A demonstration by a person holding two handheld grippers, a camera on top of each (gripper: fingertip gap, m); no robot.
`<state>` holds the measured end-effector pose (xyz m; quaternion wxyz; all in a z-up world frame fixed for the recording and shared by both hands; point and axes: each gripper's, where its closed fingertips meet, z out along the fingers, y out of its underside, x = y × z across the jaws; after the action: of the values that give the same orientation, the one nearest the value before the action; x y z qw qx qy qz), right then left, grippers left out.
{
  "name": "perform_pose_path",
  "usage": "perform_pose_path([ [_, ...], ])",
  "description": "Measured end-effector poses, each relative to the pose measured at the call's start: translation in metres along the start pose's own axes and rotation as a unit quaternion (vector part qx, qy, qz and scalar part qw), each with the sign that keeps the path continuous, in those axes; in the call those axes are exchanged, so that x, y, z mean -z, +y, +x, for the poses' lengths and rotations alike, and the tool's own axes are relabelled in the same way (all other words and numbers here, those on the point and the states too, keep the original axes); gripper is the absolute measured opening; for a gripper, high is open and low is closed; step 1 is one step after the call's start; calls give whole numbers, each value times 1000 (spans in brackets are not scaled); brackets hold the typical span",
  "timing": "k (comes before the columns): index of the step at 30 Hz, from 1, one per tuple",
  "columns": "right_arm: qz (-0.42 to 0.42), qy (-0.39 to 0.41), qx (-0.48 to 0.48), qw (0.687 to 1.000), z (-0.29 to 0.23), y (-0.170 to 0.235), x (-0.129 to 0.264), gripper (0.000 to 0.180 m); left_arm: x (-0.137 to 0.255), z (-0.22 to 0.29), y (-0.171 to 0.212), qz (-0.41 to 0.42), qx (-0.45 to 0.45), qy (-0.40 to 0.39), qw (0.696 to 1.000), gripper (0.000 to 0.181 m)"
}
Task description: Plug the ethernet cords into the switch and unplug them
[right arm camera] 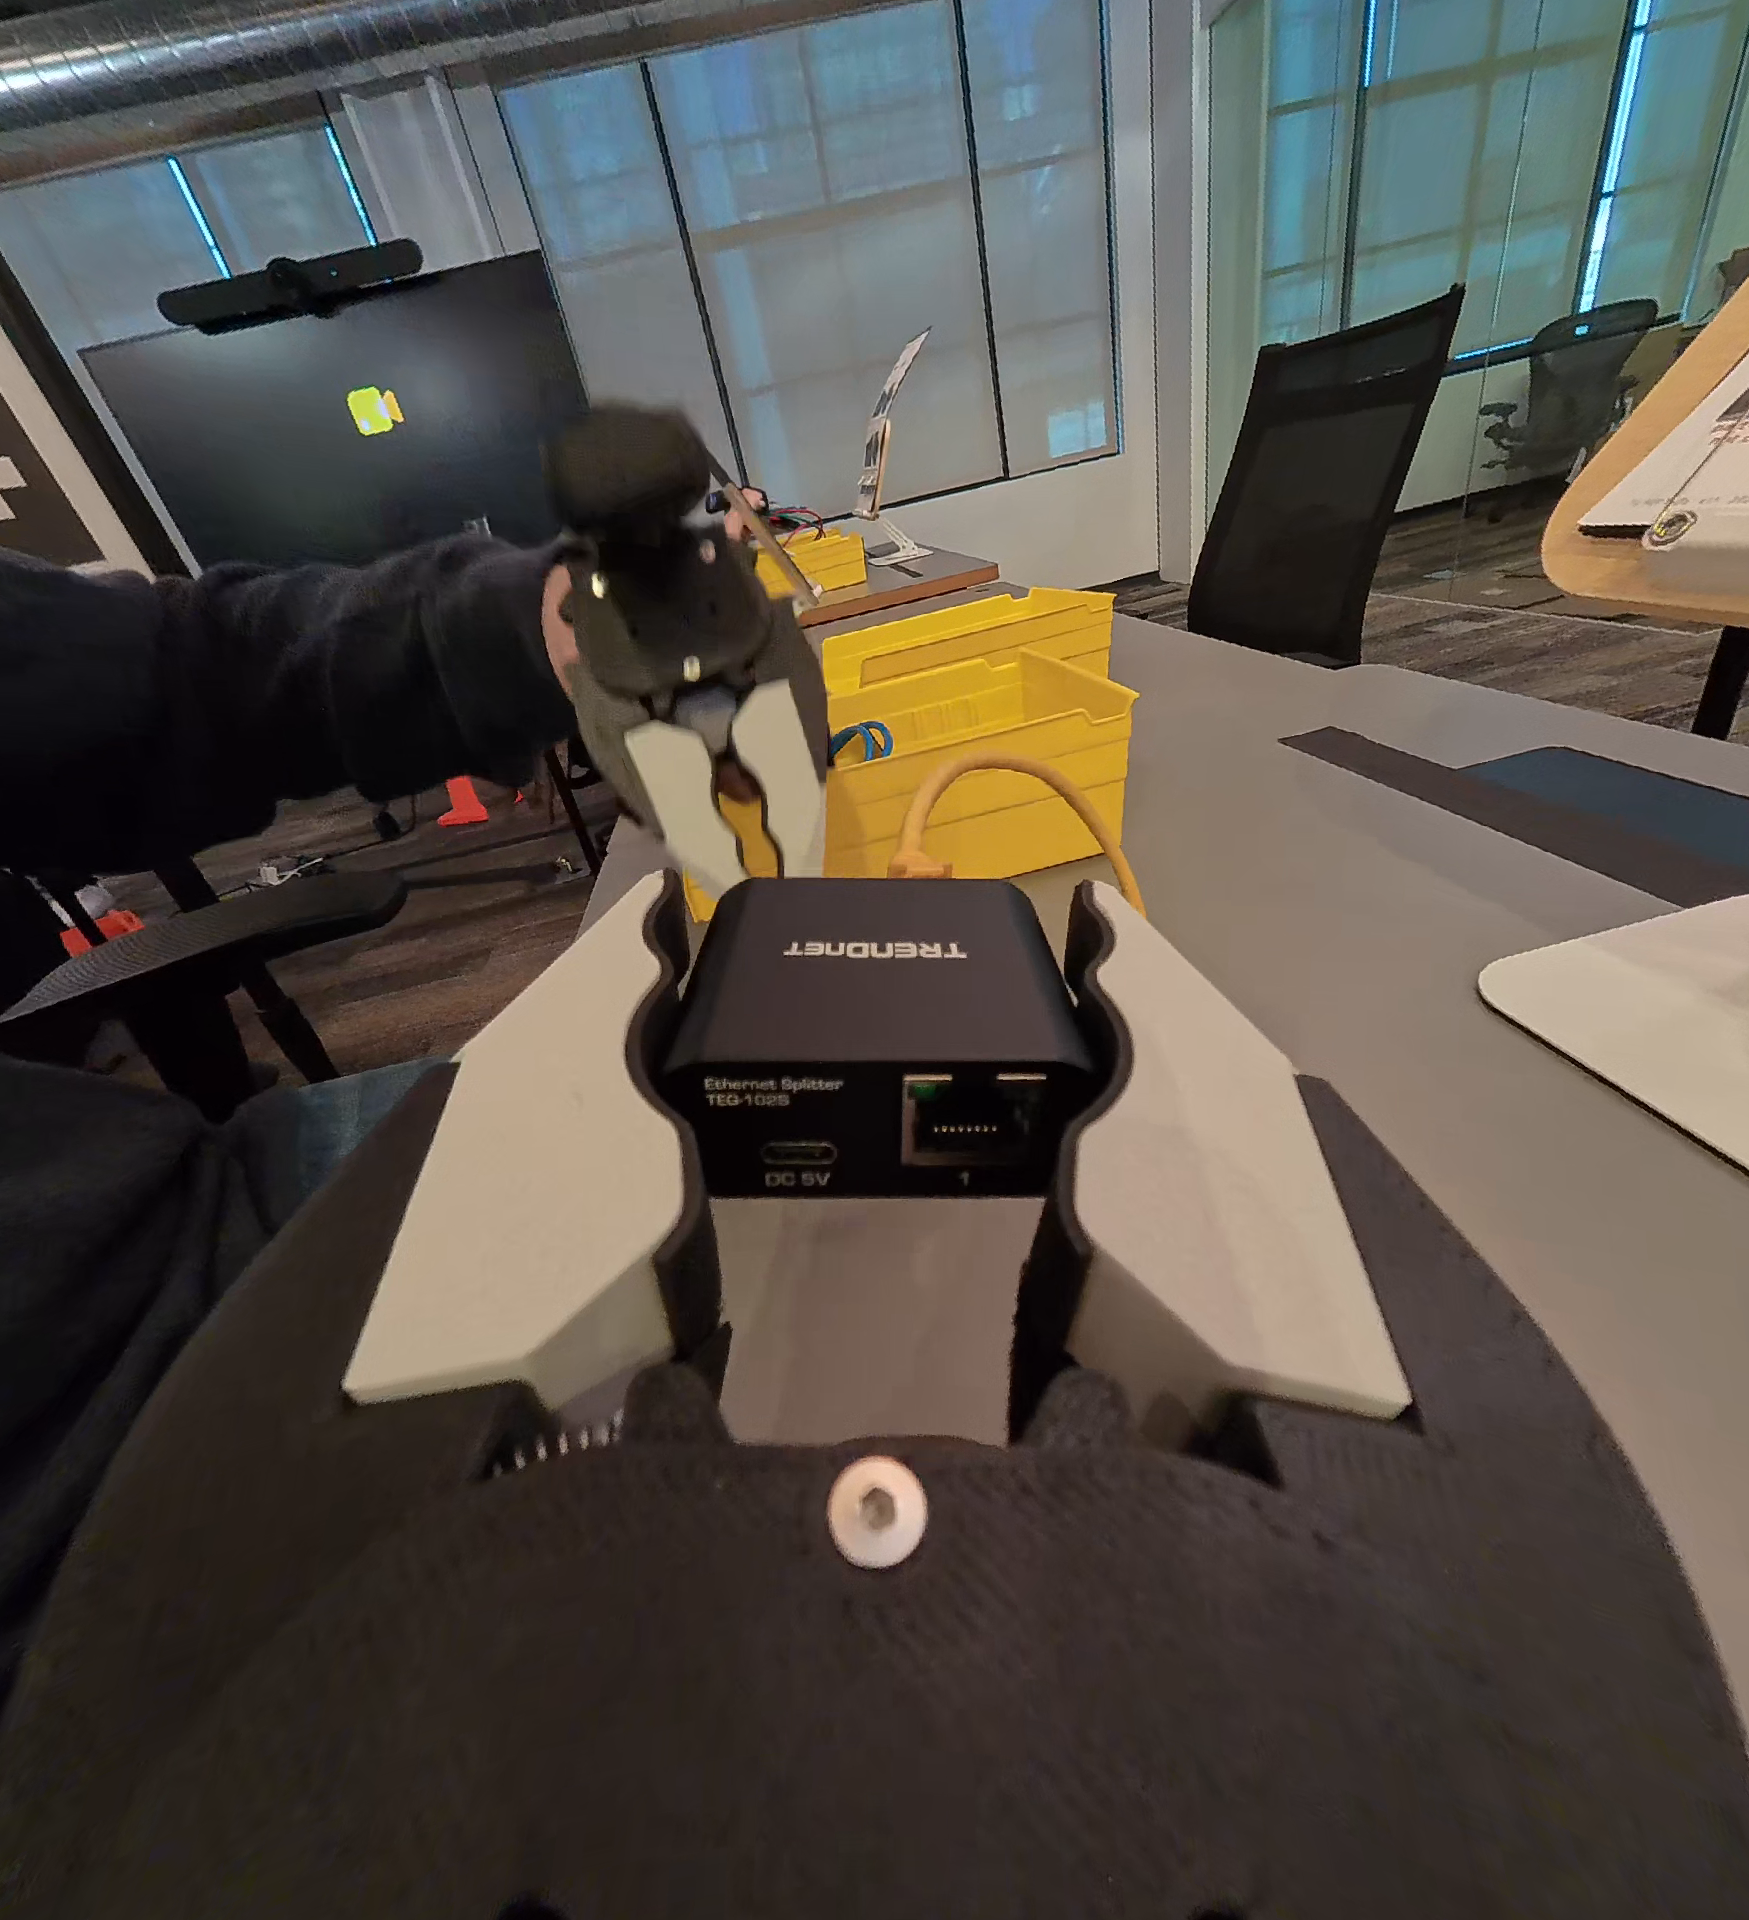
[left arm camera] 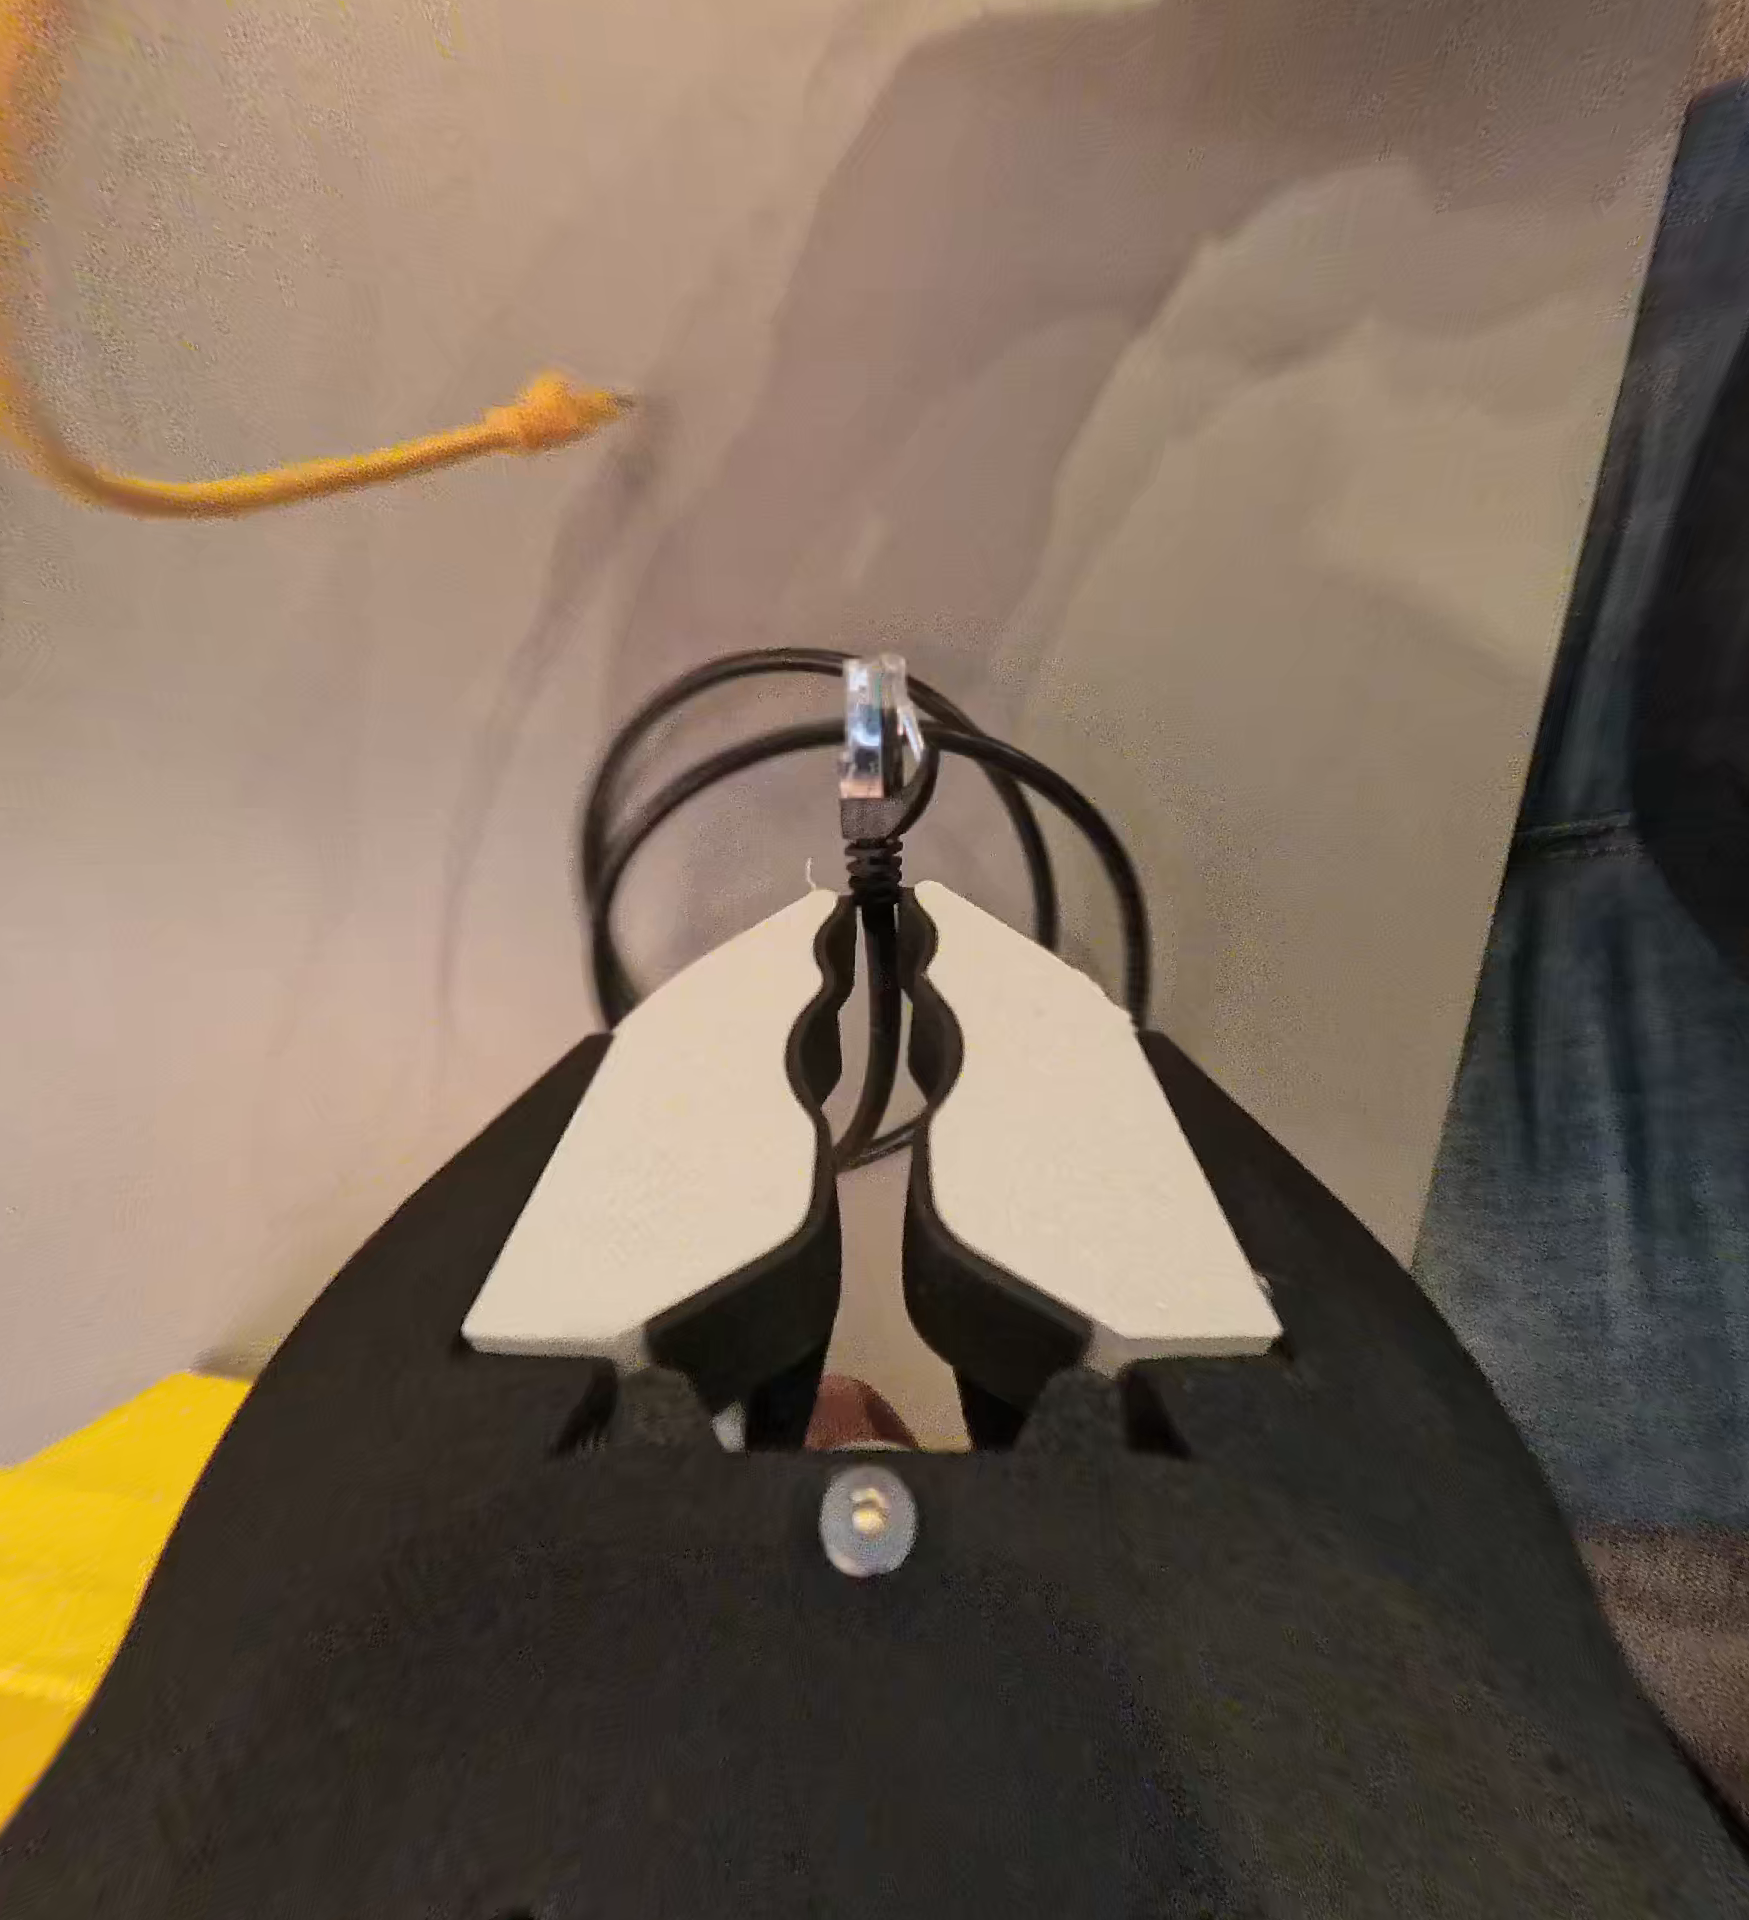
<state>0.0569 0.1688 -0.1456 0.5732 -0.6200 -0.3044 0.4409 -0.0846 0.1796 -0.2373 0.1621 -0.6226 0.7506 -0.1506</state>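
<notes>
Left gripper pinching black ethernet cord just behind its clear brittle plug; right gripper clamping rigid, light switch on desk, near-side port empty.

Glass-walled office, grey table, black chair.
</notes>
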Motion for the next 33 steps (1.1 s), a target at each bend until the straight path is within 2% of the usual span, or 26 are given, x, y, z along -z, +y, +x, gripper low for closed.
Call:
perform_pose_path([
  [1, 1, 1, 0, 1000, 0, 0, 1, 73, -12, 5, 4, -19, -21, 2, 1000, 7],
  [4, 2, 2, -3, 1000, 2, 0, 2, 73, -35, 19, 11, -46, -106, 3, 993, 7],
  [7, 3, 1, -5, 1000, 3, 2, 2, 73, -40, 15, 20, -72, -162, -23, 984, 7],
  [9, 3, 1, -5, 1000, 3, 2, 2, 73, -32, 5, 23, -77, -126, -55, 988, 13],
  [10, 4, 1, -5, 1000, 3, 2, 3, 73, -25, 3, 22, -66, -102, -66, 990, 32],
  [11, 5, 2, -5, 1000, 4, 1, 3, 73, -18, 3, 22, -57, -78, -79, 992, 43],
  [12, 6, 2, -5, 1000, 4, 1, 4, 73, -9, 6, 22, -45, -63, -95, 992, 43],
  [15, 10, 2, -8, 1000, 6, 0, 6, 73, 7, 32, 23, -22, -37, -128, 991, 35],
  [18, 10, -2, -13, 1000, 6, 3, 3, 72, -11, 56, 29, -47, -24, -153, 987, 27],
  [20, 7, -6, -15, 1000, 4, 5, -1, 72, -27, 52, 43, -94, 1, -194, 976, 26],
  [24, -1, -11, -6, 1000, -2, 4, -5, 72, -59, 58, 59, -123, 52, -154, 979, 23],
  [27, 5, -8, -6, 1000, -2, -1, -2, 72, -61, 46, 68, -154, -4, -170, 973, 0],
  [32, 11, -9, -9, 1000, -1, -2, -1, 72, -60, 47, 71, -189, -95, -127, 969, 0],
  [33, 11, -10, -9, 1000, -1, -2, -1, 72, -63, 54, 73, -196, -152, -97, 964, 0],
])
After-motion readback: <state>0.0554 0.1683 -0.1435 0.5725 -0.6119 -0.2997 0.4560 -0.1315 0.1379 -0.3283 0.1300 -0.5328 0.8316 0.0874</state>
